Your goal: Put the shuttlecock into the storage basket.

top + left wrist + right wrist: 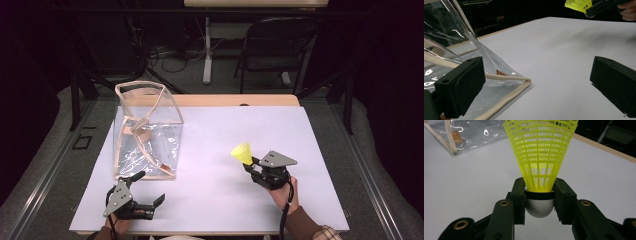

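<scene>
**A:** One yellow plastic shuttlecock [540, 152] sits clamped in the right gripper [539, 203], which the person holds above the white table [220, 200] on its right side. Both jaws press on the silver rounded base just below a black band, and the netted skirt fans outward, away from the hand.

**B:** And the other claw?

**A:** The left gripper [145, 187] has its jaws spread wide, gripping nothing, with one jaw close to the near bottom corner of a clear plastic bag [150, 125]. The bag, trimmed in cream piping, stands upright at the table's left, its mouth open at the top.

**B:** How should the step go?

**A:** Probably the shuttlecock belongs in that bag. I'd carry it high enough to pass the rim, keeping the grip on the base so the skirt isn't crushed. The soft bag could tip or fold, so the open claw might first steady the piped edge, then release above the opening.
</scene>
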Motion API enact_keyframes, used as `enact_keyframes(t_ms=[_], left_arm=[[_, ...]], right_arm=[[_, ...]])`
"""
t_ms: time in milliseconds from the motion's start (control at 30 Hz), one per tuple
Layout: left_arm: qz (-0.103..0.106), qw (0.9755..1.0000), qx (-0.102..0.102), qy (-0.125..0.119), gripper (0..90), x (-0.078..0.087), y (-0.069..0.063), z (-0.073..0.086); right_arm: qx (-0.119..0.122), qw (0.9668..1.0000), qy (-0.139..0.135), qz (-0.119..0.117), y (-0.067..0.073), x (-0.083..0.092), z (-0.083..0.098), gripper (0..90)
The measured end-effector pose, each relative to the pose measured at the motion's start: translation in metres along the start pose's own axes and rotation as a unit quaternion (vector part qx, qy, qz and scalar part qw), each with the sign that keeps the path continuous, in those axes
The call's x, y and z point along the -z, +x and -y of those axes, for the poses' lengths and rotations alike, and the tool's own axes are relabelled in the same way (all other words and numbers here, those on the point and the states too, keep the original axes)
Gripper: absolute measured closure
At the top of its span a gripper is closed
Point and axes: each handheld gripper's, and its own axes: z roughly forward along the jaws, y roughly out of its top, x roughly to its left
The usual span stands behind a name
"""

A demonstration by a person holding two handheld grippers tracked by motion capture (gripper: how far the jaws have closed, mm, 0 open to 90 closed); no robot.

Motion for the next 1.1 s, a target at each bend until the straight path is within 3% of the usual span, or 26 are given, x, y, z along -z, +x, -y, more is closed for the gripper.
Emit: enact_keyframes(t_ms=[133, 633, 1100], left_arm=[[0.000, 1.0000, 0.001, 0.001, 0.0, 0.000, 0.000, 0.000], [0.000, 1.0000, 0.000, 0.000, 0.0, 0.000, 0.000, 0.000], [0.000, 1.0000, 0.000, 0.001, 0.0, 0.000, 0.000, 0.000]], right_arm=[[0.003, 0.9998, -0.017, 0.006, 0.000, 0.003, -0.004, 65.0], [0.014, 0.9996, -0.022, 0.011, -0.004, 0.017, -0.022, 65.0], [0.024, 0.9985, -0.048, 0.015, -0.005, 0.026, -0.038, 65.0]])
